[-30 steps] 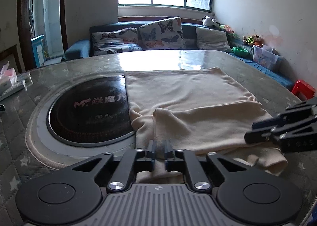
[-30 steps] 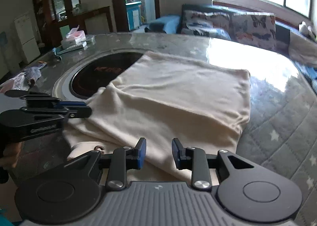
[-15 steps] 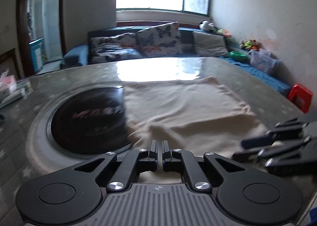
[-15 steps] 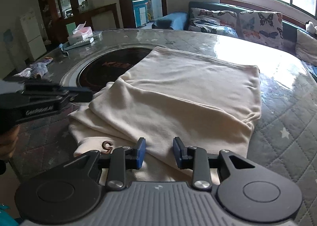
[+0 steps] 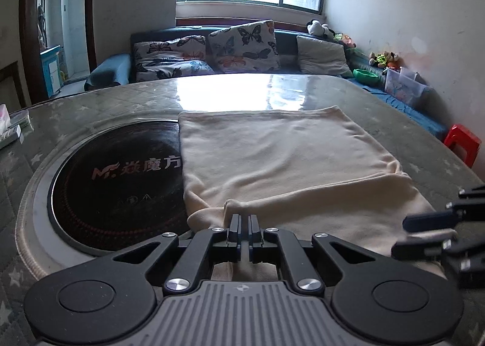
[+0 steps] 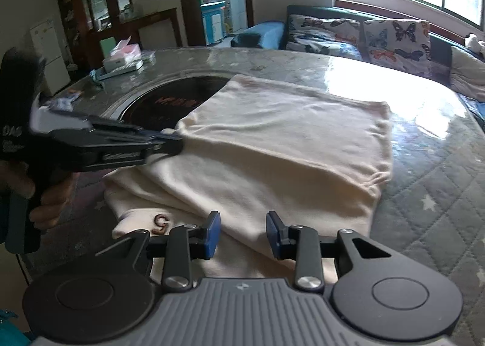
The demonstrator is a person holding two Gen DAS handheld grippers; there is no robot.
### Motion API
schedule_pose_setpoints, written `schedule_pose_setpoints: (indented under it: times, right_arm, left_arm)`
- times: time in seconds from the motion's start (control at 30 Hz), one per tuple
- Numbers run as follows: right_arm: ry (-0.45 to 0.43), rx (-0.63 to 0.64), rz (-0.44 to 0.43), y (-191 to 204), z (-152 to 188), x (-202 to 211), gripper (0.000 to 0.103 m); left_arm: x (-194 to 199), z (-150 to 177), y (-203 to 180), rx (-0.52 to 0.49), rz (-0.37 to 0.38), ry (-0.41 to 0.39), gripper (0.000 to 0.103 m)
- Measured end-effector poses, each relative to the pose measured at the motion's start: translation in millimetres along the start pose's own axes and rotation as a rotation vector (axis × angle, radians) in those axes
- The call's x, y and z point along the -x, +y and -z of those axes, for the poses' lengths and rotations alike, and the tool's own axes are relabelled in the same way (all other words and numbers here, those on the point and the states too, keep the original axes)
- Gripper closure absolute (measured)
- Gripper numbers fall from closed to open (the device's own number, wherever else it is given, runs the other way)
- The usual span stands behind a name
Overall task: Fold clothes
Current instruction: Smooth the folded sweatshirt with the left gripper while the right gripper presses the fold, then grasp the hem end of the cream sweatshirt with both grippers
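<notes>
The left gripper point(image 5: 244, 226) sat at the lower centre of its own view, its two fingers nearly pressed together, pinching a raised fold of the cream garment point(image 5: 288, 164). In the right wrist view it entered from the left edge, level, a hand point(image 6: 45, 194) wrapped around its grip. The right gripper point(image 6: 242, 235) held its blue-padded fingers point(image 6: 212, 235) spread apart at lower centre, nothing between them.

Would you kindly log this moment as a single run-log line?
left gripper: shut on cream garment fold | right gripper: open over near edge | garment: partly folded on table
</notes>
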State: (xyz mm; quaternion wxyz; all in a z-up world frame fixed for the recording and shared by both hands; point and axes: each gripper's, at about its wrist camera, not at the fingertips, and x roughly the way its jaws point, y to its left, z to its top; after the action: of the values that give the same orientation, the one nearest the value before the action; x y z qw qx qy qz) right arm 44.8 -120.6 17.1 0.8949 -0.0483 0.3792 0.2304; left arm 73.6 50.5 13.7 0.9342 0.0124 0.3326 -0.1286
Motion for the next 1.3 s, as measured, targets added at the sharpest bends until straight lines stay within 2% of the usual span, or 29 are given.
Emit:
schedule_pose_setpoints:
  times: [0.17,0.53,0.6,0.67,0.83,0.97,1.13,1.3]
  right_arm:
    - [-0.017,-0.029,0.049,-15,3,11,0.070]
    - [0.003,-0.052,0.096,-24,22,22,0.070]
    - [0.012,-0.068,0.096,-27,23,20,0.070]
    - [0.012,-0.061,0.102,-27,23,21,0.070]
    - [-0.039,-0.055,0.113,-34,7,26,0.070]
    - [-0.059,-0.081,0.125,-46,-9,12,0.070]
    - [-0.027,-0.116,0.130,-60,-15,-15,0.070]
    - [-0.021,-0.076,0.130,-53,-11,-9,0.070]
  left_arm:
    - [9,4,-4,-0.043,-0.007,-0.018,0.080]
    - [27,17,-7,-0.092,-0.011,-0.010,0.071]
    - [35,23,-9,-0.117,-0.001,-0.007,0.065]
    - [44,29,-11,-0.150,0.000,-0.004,0.052]
    - [64,43,-15,-0.246,0.024,-0.007,0.047]
    - [75,54,-22,-0.332,0.068,-0.004,0.047]
    - [73,67,-33,-0.416,0.087,0.001,0.047]
    - [63,68,-41,-0.448,0.095,-0.015,0.047]
